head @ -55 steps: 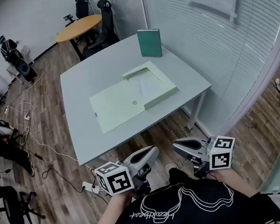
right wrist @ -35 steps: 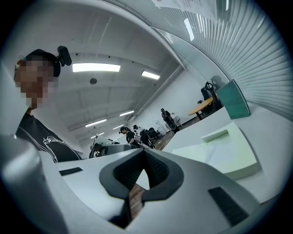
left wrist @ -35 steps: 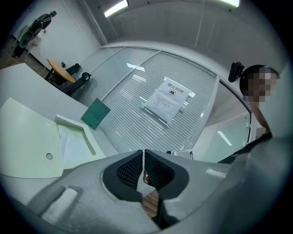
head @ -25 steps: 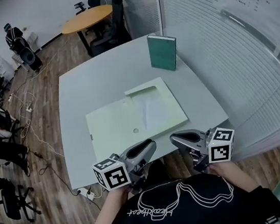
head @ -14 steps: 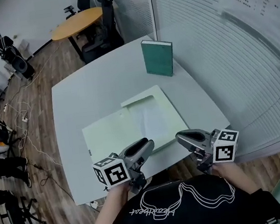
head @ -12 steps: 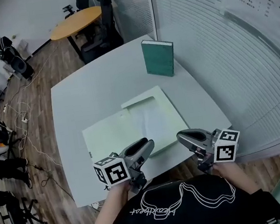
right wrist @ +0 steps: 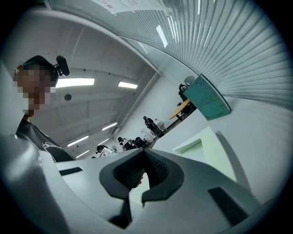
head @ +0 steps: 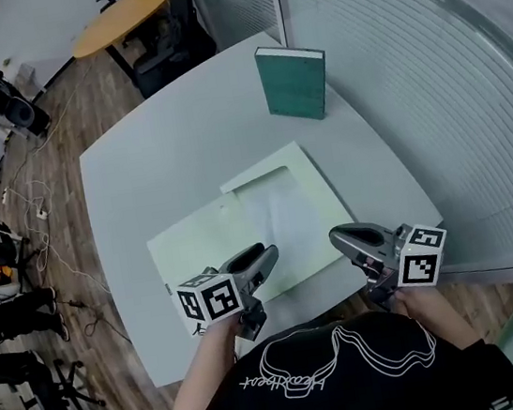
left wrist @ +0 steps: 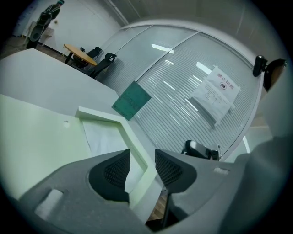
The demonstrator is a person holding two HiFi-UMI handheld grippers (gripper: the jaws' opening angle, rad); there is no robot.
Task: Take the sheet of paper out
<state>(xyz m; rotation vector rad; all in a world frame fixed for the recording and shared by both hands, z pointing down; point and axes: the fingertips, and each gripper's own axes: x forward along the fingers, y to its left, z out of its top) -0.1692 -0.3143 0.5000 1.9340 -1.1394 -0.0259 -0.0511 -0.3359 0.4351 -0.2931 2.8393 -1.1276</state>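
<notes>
An open pale green folder point(head: 200, 240) lies flat on the grey table point(head: 155, 157). A white sheet of paper point(head: 286, 214) sits in its right-hand pocket. My left gripper point(head: 265, 253) hovers over the folder's near edge; its jaws are opening and hold nothing. Through the gap of the left gripper point(left wrist: 143, 160) I see the folder point(left wrist: 36, 137) and the paper point(left wrist: 100, 137). My right gripper point(head: 338, 235) hangs at the folder's near right corner, apart from it. In its own view the right gripper point(right wrist: 143, 153) is shut and empty, with the folder point(right wrist: 215, 151) ahead.
A green book point(head: 294, 82) stands upright at the table's far side, also seen as the book point(left wrist: 131, 100) in the left gripper view. A glass wall with blinds point(head: 425, 52) runs along the right. A round wooden table point(head: 121, 17), chairs and floor cables lie beyond and to the left.
Both grippers have come forward from in front of the table to the folder's near edge. The left jaws stand wider apart. Folder, paper and book have not moved.
</notes>
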